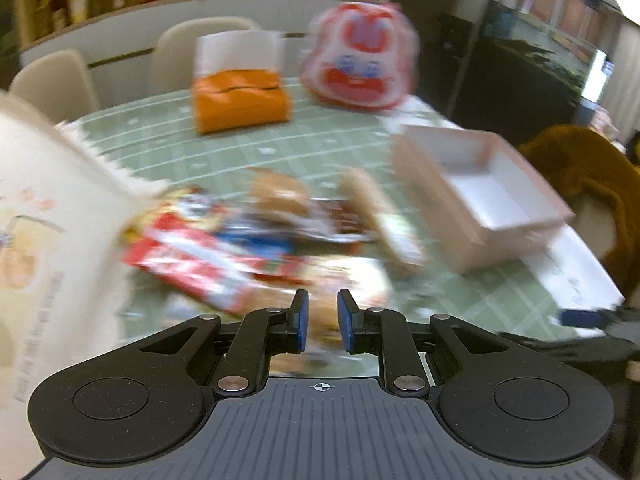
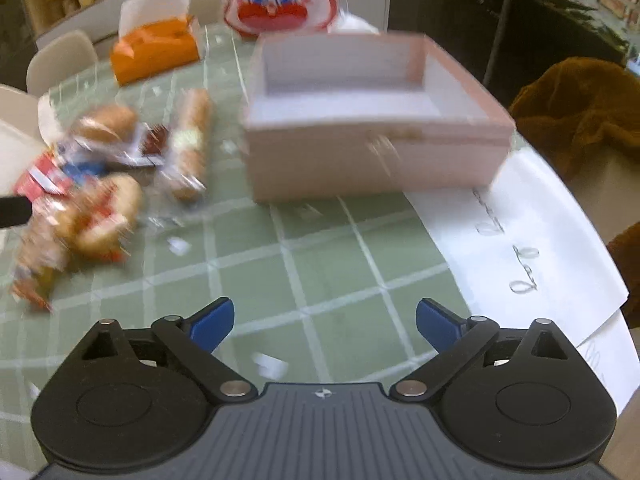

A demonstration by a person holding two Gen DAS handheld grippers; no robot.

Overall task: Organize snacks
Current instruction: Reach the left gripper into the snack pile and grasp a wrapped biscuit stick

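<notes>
A pile of wrapped snacks (image 1: pixel 256 236) lies on the green checked tablecloth (image 1: pixel 320 148): red and blue packets, round buns and a long bread roll (image 1: pixel 384 220). An empty pink box (image 1: pixel 480 192) stands to their right. My left gripper (image 1: pixel 322 320) hovers just above the near snacks, jaws a narrow gap apart with nothing clearly between them. In the right wrist view the snacks (image 2: pixel 92 184) lie to the left and the pink box (image 2: pixel 372 120) is ahead. My right gripper (image 2: pixel 325 326) is wide open and empty above bare cloth.
An orange tissue box (image 1: pixel 240 100) and a red-and-white character bag (image 1: pixel 360 60) stand at the far side. A large cream packet (image 1: pixel 48 240) fills the left. White paper sheets (image 2: pixel 532 248) lie at the right table edge. Chairs surround the table.
</notes>
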